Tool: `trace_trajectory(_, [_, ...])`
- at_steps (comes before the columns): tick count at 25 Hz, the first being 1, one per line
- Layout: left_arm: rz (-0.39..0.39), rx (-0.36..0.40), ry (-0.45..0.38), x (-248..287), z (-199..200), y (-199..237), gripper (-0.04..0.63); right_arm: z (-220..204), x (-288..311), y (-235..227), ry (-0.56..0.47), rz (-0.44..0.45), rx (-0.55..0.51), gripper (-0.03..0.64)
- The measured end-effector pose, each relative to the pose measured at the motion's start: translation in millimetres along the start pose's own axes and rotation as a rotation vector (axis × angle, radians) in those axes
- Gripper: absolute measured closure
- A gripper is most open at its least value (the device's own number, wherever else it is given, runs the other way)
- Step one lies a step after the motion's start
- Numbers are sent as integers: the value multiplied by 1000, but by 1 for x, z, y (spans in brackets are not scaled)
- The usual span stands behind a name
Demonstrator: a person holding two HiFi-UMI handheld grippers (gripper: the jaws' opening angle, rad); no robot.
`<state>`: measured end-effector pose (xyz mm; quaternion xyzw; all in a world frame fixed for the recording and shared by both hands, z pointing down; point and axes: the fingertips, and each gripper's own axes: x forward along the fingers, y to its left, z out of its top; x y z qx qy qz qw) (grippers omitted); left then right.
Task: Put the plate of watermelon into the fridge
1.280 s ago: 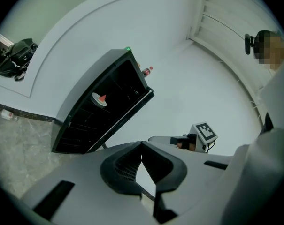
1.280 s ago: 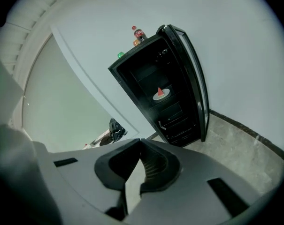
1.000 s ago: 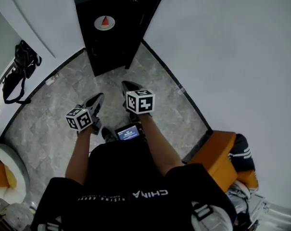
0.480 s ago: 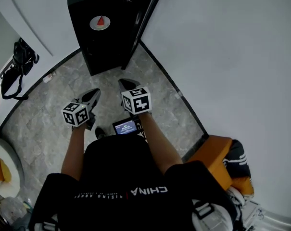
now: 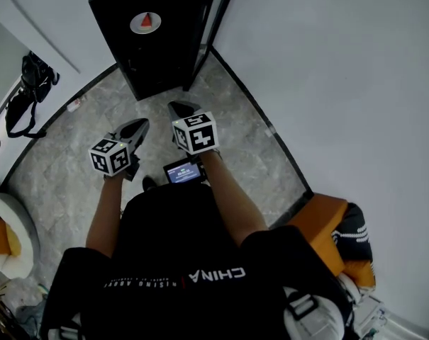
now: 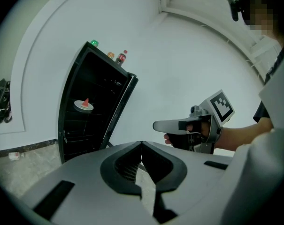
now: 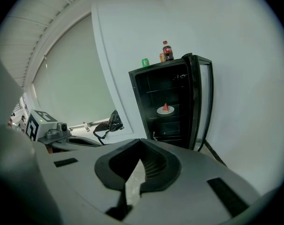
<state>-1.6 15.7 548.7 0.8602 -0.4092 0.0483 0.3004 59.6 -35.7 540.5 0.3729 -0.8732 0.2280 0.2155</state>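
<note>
A white plate with a red watermelon wedge (image 5: 145, 23) rests on a shelf inside the black fridge (image 5: 157, 62), whose glass door (image 7: 203, 102) stands swung open. The plate (image 6: 84, 105) also shows in the left gripper view, and the same plate (image 7: 165, 109) in the right gripper view. Both grippers hang in front of the fridge, well short of it. My left gripper (image 5: 137, 126) is shut and empty, its jaw tips meeting. Beside it my right gripper (image 5: 179, 109) is likewise shut with nothing between its jaws.
A soda bottle (image 7: 167, 50) and cans stand on top of the fridge. A black bag (image 5: 26, 91) lies on the marble floor at the left wall. An orange seat (image 5: 320, 229) is at the right, a white round seat (image 5: 8, 239) at lower left.
Both grippers have drifted forward toward the fridge and rolled slightly. Their jaws stay shut. The plate has not moved on its shelf.
</note>
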Motion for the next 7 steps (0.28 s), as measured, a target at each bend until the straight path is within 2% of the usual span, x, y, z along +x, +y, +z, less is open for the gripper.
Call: trace_trajectory(7, [9,-7,-10,8,6,6,581,2,6,-9,5,10,17,601])
